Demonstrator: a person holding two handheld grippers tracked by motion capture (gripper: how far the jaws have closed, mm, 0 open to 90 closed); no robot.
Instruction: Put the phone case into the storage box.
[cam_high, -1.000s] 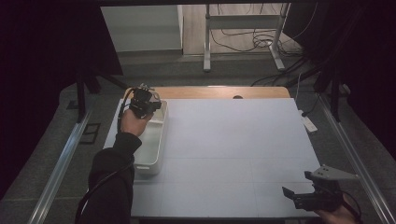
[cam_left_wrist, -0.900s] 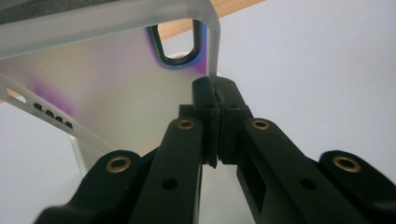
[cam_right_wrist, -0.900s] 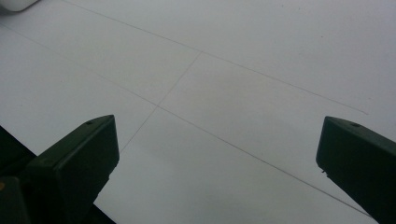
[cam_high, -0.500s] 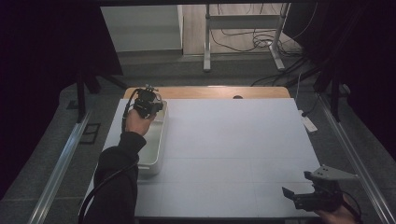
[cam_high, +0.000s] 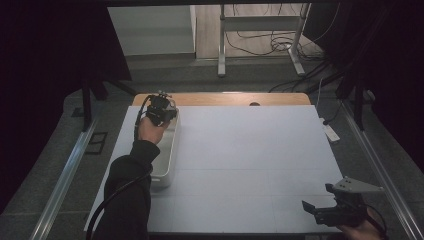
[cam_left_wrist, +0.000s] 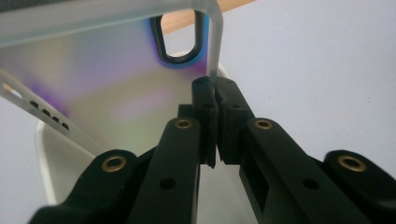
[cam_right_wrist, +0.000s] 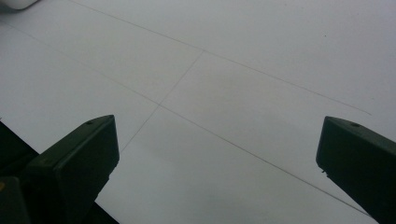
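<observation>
Left gripper view: the left claw (cam_left_wrist: 215, 93) was clamped on the thin edge of a translucent plastic sheet (cam_left_wrist: 107, 93), a flat board-like piece with a dark-rimmed handle slot (cam_left_wrist: 179, 39) near its top edge.
Grip: the pads (cam_left_wrist: 204, 121) pressed on the sheet's side edge just below the slot, jaws almost together with only the sheet's thickness between them.
Sheet position: it stood raised and tilted above the white tray (cam_left_wrist: 46, 163), its lower part reaching down toward the tray's inside; whether it touched the tray bottom could not be told.
High view, left side: the left claw (cam_high: 161, 109) hung over the far end of the white tray (cam_high: 167, 165), which lay along the left part of the desk (cam_high: 250, 165).
High view, right side: the right claw (cam_high: 320, 210) rested near the desk's near right corner, well apart from the tray.
Right claw state: in the right gripper view the jaws stood wide apart with bare desk (cam_right_wrist: 224, 93) between them and nothing held.
Handling: the sheet looked light, thin and smooth, probably slightly flexible, so an edge pinch could let it swing or slip.
Where to hold: a bite close to the handle slot, or through the slot itself, seemed the surest place.
Risk: a loose pinch might let the sheet pivot and knock the tray rim.
</observation>
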